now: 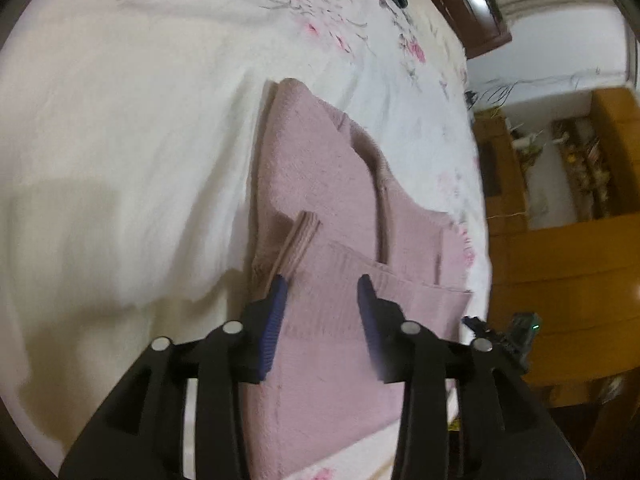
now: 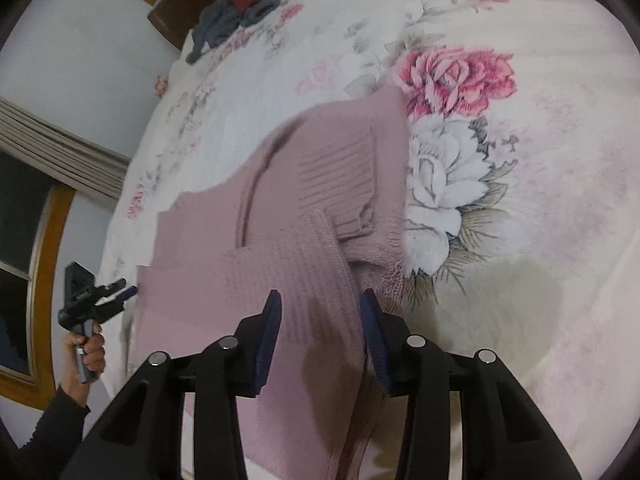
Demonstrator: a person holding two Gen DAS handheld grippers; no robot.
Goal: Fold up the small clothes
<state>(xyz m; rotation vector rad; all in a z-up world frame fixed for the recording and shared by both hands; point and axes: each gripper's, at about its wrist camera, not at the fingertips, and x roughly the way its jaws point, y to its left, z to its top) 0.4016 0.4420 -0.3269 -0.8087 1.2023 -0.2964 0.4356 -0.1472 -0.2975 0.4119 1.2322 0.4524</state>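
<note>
Pink sweater (image 1: 320,184) partly folded on floral bedsheet (image 1: 120,120), lying just ahead of and under both tools. Left tool (image 1: 322,286) open, nothing gripped. Right tool (image 2: 320,300) open over sleeve (image 2: 320,280), pads apart, no grip.

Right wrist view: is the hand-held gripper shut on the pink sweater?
No, the right hand-held gripper is open, its jaws apart above the pink sweater.

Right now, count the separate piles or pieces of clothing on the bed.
2: the pink sweater lies spread in front of both hand-held grippers; a dark grey and red heap of clothes sits at the bed's far end. That heap may hold several garments.
</note>
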